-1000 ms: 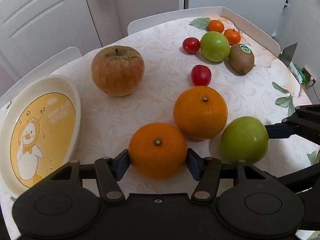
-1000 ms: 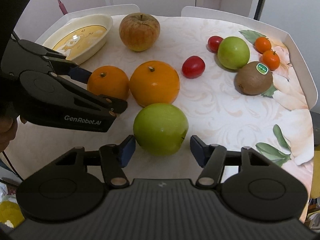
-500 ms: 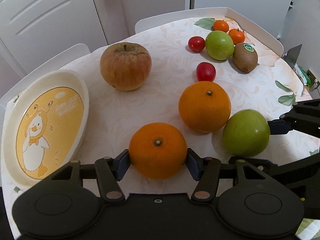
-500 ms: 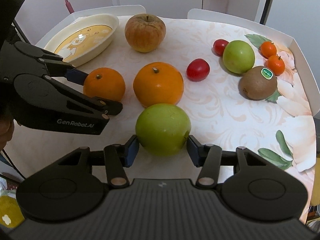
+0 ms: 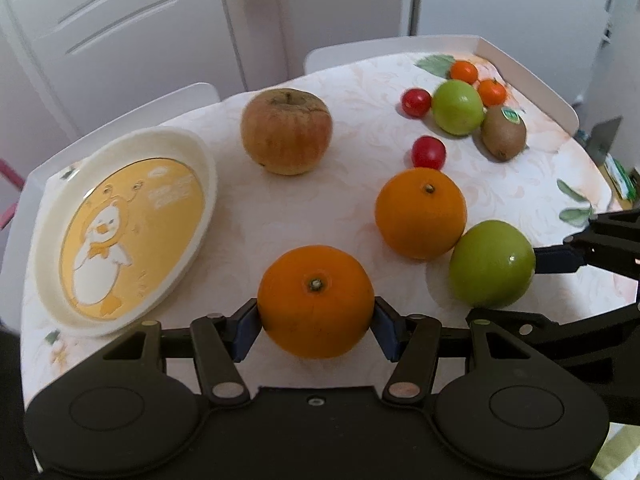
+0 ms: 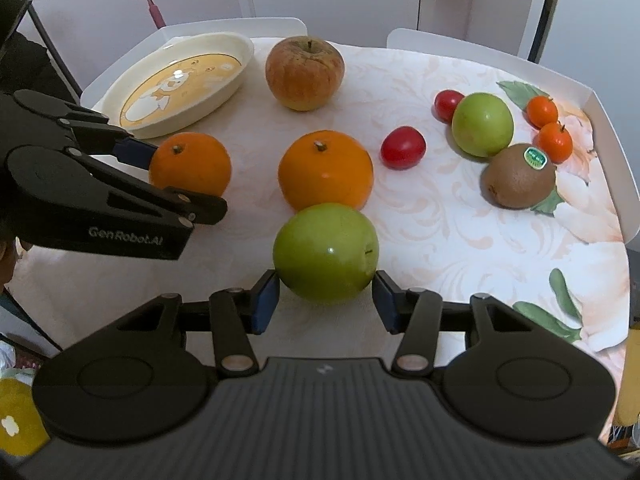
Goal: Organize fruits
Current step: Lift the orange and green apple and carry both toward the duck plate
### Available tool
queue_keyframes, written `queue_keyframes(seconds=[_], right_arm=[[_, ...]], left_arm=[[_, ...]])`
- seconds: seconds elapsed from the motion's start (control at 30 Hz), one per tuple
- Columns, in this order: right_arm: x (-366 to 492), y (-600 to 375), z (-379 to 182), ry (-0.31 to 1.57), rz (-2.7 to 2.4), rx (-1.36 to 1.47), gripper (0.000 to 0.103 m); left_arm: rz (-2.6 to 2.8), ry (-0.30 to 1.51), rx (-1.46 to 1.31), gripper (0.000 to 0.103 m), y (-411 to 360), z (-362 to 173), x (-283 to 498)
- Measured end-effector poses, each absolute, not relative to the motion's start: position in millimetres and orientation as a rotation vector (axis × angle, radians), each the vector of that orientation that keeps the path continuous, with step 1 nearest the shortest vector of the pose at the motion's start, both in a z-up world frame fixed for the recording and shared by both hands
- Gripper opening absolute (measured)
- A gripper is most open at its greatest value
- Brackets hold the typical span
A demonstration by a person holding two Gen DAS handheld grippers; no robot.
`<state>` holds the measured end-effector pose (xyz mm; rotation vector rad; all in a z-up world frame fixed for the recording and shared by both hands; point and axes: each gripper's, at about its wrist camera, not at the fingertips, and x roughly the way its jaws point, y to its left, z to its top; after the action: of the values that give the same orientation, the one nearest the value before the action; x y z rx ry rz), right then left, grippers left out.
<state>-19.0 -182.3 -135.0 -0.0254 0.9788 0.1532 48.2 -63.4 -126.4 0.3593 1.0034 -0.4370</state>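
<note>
Leftmost, the left gripper [image 5: 316, 322] has its jaws clamped on an orange [image 5: 316, 300] just above the bench [image 5: 248, 216], beside the plate [image 5: 120, 224]. Rightward, the right gripper [image 6: 326, 296], jaws just closing, clasps the green apple [image 6: 326, 252]; only its view shows a hand's edge, cut off.

Home dining table [image 6: 440, 216], white chairs [image 6: 460, 46]

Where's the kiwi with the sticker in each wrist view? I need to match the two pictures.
Left wrist: the kiwi lies upper right, beside the far green apple.
Right wrist: the kiwi lies right of centre, below that apple.
Shared landmark: the duck plate.
</note>
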Motion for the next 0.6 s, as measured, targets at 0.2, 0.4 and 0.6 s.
queue_keyframes(seconds=[0.2,0.4,0.6], right_arm=[[-20,-186,-120,0.956,0.192,-0.038,0.065],[-15,-184,-95,0.901,0.262,-0.083,0.064],[7,-172,-89,0.892,0.321,-0.128,0.063]], left_arm=[[-0.347,1.000,0.285,0.063,-53,-108,40],[-0.232,0.972,0.203,0.063,-37,-83,36],[-0.128,0.941,0.139,0.063,-15,-68,40]])
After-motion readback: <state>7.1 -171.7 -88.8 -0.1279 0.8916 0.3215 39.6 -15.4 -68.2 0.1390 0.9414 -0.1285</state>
